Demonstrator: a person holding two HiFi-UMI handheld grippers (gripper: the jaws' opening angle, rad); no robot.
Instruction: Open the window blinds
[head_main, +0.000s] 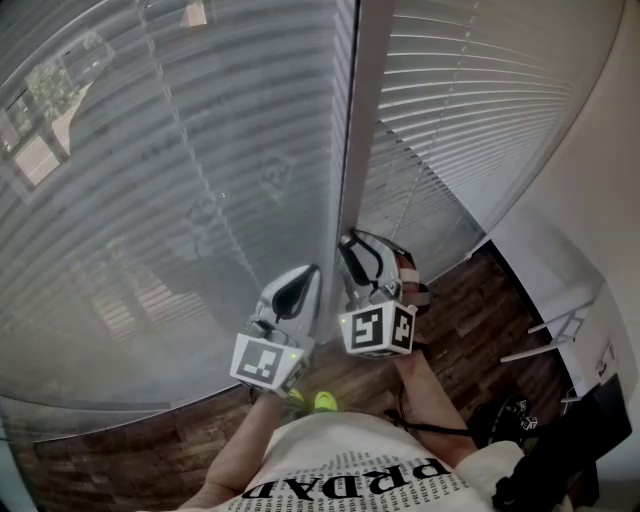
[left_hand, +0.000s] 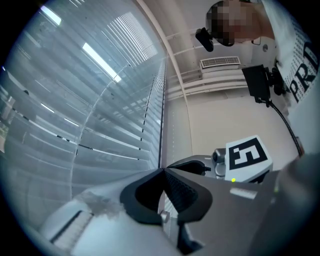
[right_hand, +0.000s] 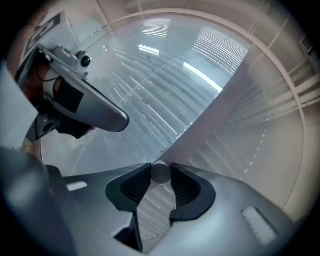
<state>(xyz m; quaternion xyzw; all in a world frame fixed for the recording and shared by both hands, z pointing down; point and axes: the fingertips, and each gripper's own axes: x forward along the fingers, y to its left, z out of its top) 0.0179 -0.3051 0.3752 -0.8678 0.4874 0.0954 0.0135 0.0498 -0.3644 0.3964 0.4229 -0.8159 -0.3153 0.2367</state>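
Note:
Two slatted window blinds hang side by side, a grey one (head_main: 180, 180) on the left and a white one (head_main: 470, 110) on the right. A pale upright frame post (head_main: 365, 120) parts them. My right gripper (head_main: 352, 242) points at the post's foot. In the right gripper view its pads (right_hand: 182, 187) close on the round grey end of the blind wand (right_hand: 160, 172). My left gripper (head_main: 310, 272) sits just left of it, close to the grey blind (left_hand: 90, 115). Its fingertips (left_hand: 162, 171) meet with nothing seen between them.
Dark wood floor (head_main: 480, 320) runs along the foot of the window. A white wall (head_main: 600, 200) closes the right side, with a white metal frame (head_main: 560, 330) and dark bags (head_main: 570, 450) below it. The person's arms and printed shirt (head_main: 370, 480) fill the bottom.

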